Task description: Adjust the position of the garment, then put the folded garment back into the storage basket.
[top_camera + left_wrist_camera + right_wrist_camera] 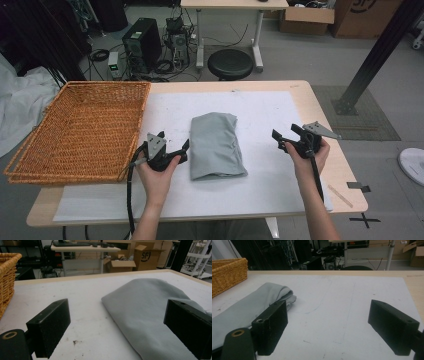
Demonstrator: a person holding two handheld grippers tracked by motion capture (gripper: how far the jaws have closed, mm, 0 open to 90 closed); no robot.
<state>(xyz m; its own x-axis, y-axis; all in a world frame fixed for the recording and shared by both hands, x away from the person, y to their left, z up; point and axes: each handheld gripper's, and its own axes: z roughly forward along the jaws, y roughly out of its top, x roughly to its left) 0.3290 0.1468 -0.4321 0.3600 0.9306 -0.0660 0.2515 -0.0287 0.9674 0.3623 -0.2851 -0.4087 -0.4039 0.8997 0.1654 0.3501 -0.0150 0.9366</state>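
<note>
On the white mat [260, 195] that covers the table [327, 130], a folded grey cloth [216, 146] lies in a neat, slightly tapered bundle, just right of the wicker basket [75, 132] and not touching it. The left gripper [181, 153] sits low at the cloth's near left edge, jaws spread wide; in the left gripper view one jaw stands over bare mat and the other over the fabric, so the opening straddles the cloth's edge without pinching it. The right gripper [278, 141] is held well apart from the cloth on its right side, jaws likewise spread and holding nothing, with only mat between them in the right gripper view.

The step in hand looks like taking hold of the folded cloth, most likely to carry it to the basket. To do it well, the left gripper should slide its lower jaw flat under the folded edge, so that it catches all the layers and not just the top one, then close firmly. The right gripper would do best to come in at the opposite long edge and grip the same way, so the bundle lifts level and keeps its folds. Lifting from one side alone risks the cloth unrolling or sagging open. Both holds should sit near the middle of the length.
</note>
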